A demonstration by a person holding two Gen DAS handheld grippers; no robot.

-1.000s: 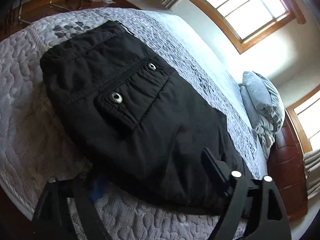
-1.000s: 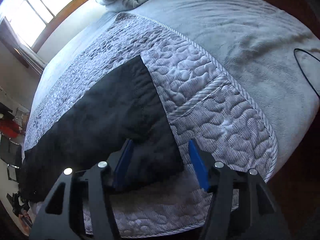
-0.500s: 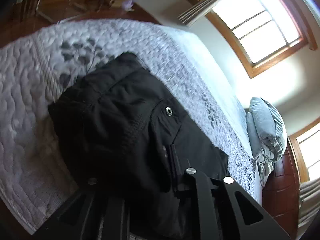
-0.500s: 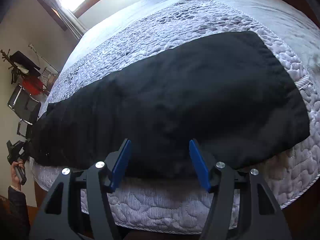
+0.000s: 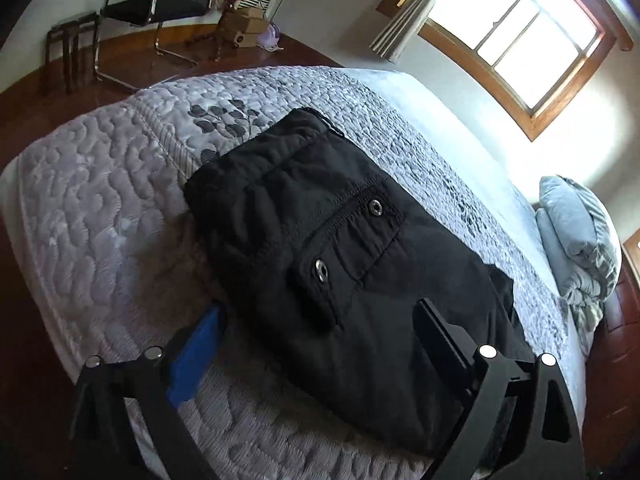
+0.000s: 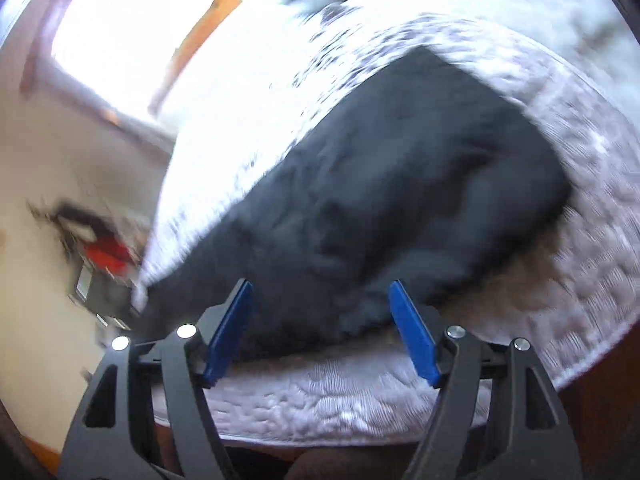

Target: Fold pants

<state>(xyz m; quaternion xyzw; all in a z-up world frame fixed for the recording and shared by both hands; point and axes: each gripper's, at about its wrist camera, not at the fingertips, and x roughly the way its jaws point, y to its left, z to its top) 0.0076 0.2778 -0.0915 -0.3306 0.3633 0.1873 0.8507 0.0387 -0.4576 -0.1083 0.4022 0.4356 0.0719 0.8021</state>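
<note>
Black cargo pants (image 5: pixel 340 264) flat on quilted bed (image 5: pixel 104 216), long axis lower left to upper right of right view. Left tool (image 5: pixel 316 320) just opened wide, straddling waist end; right tool (image 6: pixel 320 320) opening, empty, at near edge.

No text, label, brand, number or sign can be read in either view. The black pants (image 5: pixel 344 264) show only plain metal snaps with no legible marking, the quilted bedspread (image 5: pixel 104 220) carries a leaf print but no lettering, and the cardboard boxes (image 5: pixel 242 28) on the far floor are too small to make out any print. The right wrist view is blurred.
</note>
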